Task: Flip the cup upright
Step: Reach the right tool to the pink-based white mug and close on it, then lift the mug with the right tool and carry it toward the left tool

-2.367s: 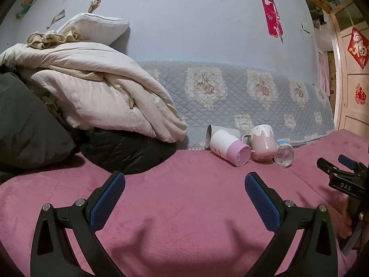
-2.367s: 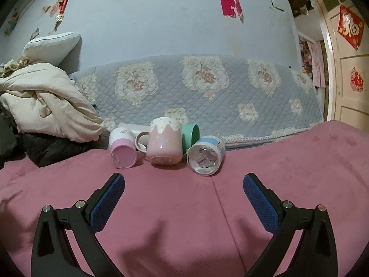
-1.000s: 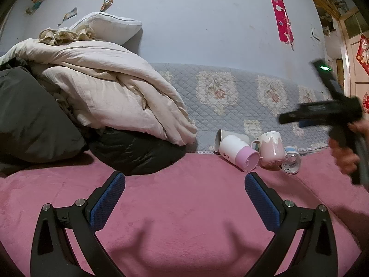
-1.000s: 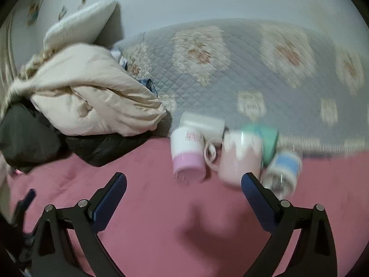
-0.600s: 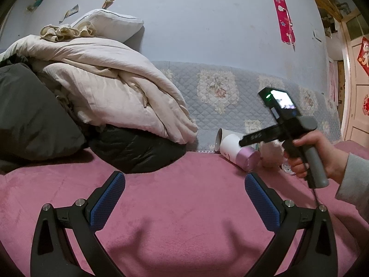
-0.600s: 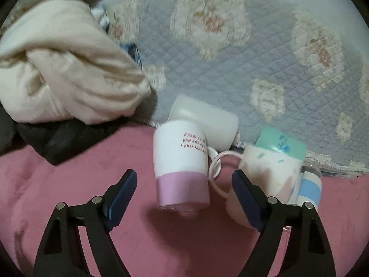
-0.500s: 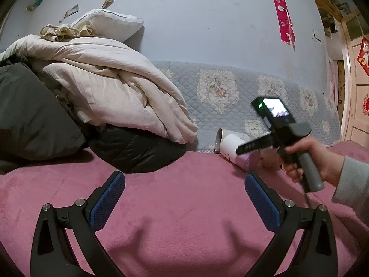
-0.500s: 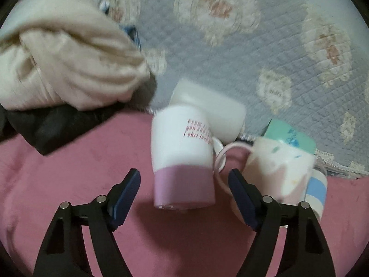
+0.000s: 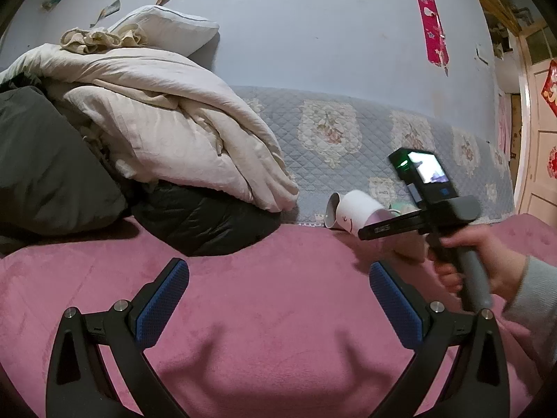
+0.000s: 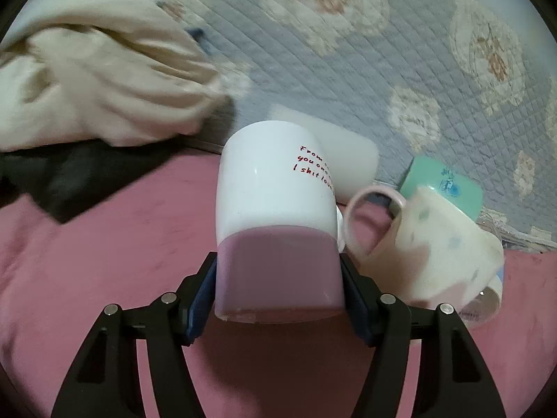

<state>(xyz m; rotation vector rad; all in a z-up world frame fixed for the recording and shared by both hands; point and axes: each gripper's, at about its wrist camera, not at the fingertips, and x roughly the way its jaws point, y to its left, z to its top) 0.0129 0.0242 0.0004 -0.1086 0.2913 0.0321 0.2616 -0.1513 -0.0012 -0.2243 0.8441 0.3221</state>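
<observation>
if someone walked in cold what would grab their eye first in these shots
Front and centre in the right wrist view, the right hand-held gripper clamps the purple base of a tipped white-and-purple mug on the pink blanket. A pink-handled mug lies beside it. In the left view, a heap of cream bedding fills the left side.

right view nearer; both show cup (image 10: 278, 216)

A pink plush blanket (image 9: 278, 313) covers the bed. A pale blue wall (image 9: 313, 35) rises behind it — a quilted floral panel (image 9: 348, 132) runs along its base. Cream bedding (image 9: 167, 122) and a pillow (image 9: 167, 31) pile at the left edge; 1 red banner (image 9: 431, 17) hangs right.
</observation>
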